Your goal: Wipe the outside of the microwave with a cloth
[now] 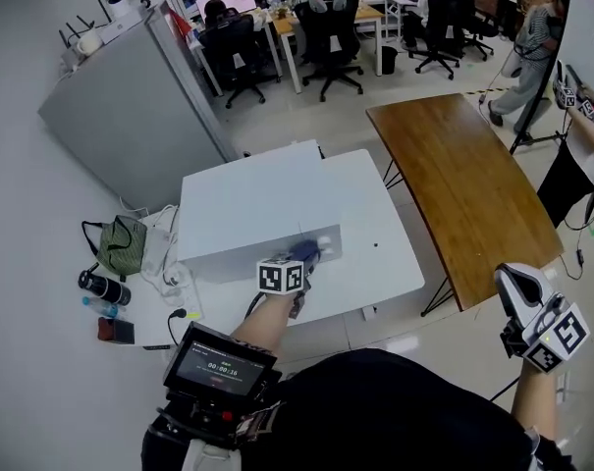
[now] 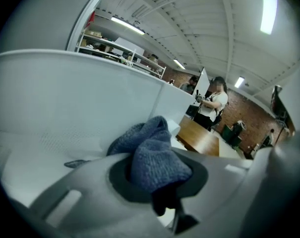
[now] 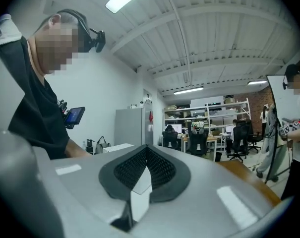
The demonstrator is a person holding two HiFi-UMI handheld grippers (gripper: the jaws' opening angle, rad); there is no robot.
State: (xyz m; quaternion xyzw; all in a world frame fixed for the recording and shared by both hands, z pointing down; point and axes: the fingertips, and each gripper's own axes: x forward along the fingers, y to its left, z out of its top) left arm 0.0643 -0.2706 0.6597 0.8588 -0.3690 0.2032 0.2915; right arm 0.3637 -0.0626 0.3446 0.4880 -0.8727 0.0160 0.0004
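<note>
The white microwave point(image 1: 247, 209) stands on a white table point(image 1: 395, 253) in the head view. My left gripper point(image 1: 306, 256) is shut on a blue-grey cloth point(image 1: 305, 249) and holds it against the microwave's near face, close to its right corner. In the left gripper view the bunched cloth point(image 2: 150, 152) fills the gap between the jaws of the left gripper point(image 2: 157, 175), with the microwave's white wall point(image 2: 65, 98) just beyond. My right gripper point(image 1: 532, 307) hangs far to the right over the floor. In the right gripper view the right gripper point(image 3: 146, 150) is shut, with nothing between its pads.
A brown wooden table point(image 1: 463, 184) stands right of the white one. A grey cabinet point(image 1: 130, 116) is at the back left. A green bag point(image 1: 120, 245), a dark bottle point(image 1: 102, 287) and cables lie left of the microwave. A person point(image 1: 581, 135) stands at the far right.
</note>
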